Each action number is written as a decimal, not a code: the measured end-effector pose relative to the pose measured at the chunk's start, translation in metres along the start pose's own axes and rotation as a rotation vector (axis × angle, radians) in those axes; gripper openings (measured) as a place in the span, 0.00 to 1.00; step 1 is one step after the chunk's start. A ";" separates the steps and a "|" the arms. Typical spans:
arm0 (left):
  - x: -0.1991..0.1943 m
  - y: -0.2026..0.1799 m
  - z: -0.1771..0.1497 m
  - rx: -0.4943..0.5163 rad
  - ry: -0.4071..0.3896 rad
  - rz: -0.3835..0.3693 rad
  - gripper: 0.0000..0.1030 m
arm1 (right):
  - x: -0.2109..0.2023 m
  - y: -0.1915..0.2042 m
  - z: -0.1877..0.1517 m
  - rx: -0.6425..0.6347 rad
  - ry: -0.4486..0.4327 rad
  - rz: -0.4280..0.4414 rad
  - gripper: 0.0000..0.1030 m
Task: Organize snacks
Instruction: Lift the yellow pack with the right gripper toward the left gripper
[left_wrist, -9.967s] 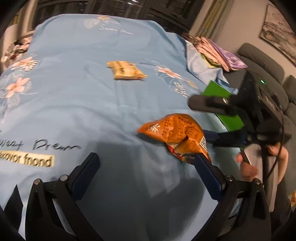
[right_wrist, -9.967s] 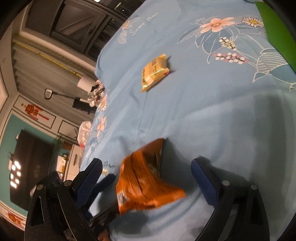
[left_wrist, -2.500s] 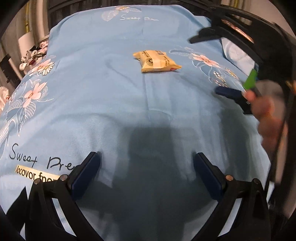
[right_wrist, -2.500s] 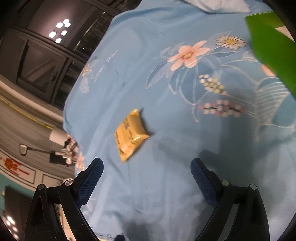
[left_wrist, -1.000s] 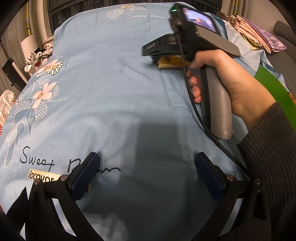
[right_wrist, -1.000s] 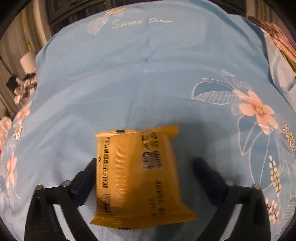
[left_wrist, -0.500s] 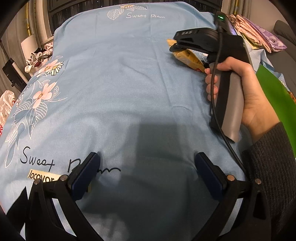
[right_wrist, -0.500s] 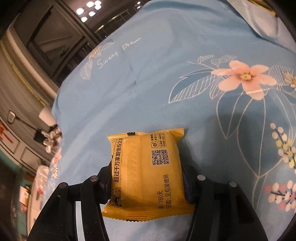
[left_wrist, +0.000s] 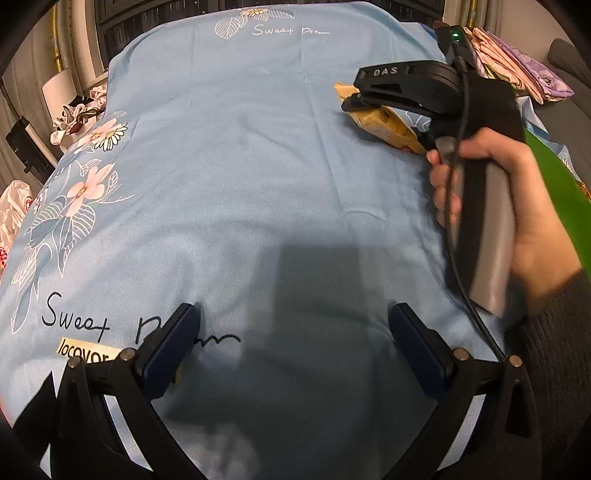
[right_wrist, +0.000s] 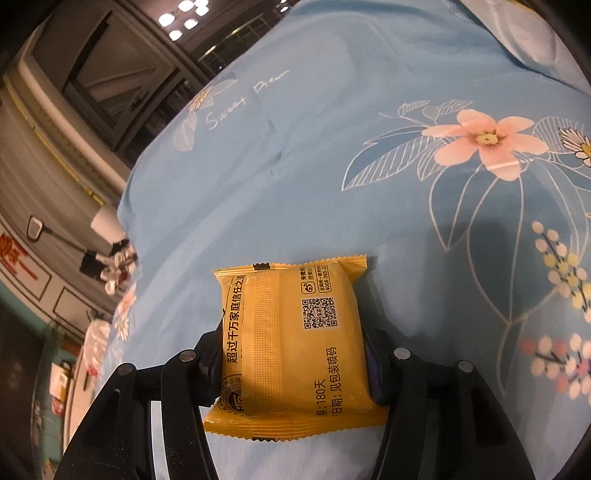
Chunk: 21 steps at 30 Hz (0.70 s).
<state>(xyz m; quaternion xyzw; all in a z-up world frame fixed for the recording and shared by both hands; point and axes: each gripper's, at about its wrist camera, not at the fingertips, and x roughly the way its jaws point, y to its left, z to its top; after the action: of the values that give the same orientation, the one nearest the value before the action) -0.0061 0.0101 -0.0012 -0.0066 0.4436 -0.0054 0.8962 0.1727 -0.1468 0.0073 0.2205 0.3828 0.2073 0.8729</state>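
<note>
Right gripper (right_wrist: 291, 354) clamped on a crinkly yellow snack packet (right_wrist: 291, 347), left gripper (left_wrist: 295, 343) wide open, empty, over smooth blue floral bedsheet (left_wrist: 229, 177)

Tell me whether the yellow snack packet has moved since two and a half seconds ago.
Yes. In the left wrist view the yellow snack packet has gone rightward over the blue sheet, and the right gripper clamps it.

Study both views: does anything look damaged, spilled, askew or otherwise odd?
Nothing stands out. The yellow packet looks sealed and unspilled, clamped by its sides in the right gripper. The left gripper is open above the blue sheet.
</note>
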 end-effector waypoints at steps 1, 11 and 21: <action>0.000 0.001 0.000 -0.001 -0.002 -0.003 1.00 | -0.002 0.001 -0.002 -0.007 0.008 0.000 0.57; -0.003 0.009 -0.004 0.027 -0.019 -0.031 1.00 | -0.034 0.000 -0.032 -0.080 0.077 0.039 0.57; -0.005 0.008 -0.006 0.033 -0.025 -0.030 1.00 | -0.058 0.013 -0.062 -0.168 0.108 -0.020 0.57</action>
<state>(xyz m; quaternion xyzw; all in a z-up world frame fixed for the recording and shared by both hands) -0.0138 0.0185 -0.0007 0.0013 0.4319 -0.0259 0.9015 0.0868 -0.1531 0.0095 0.1311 0.4125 0.2416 0.8685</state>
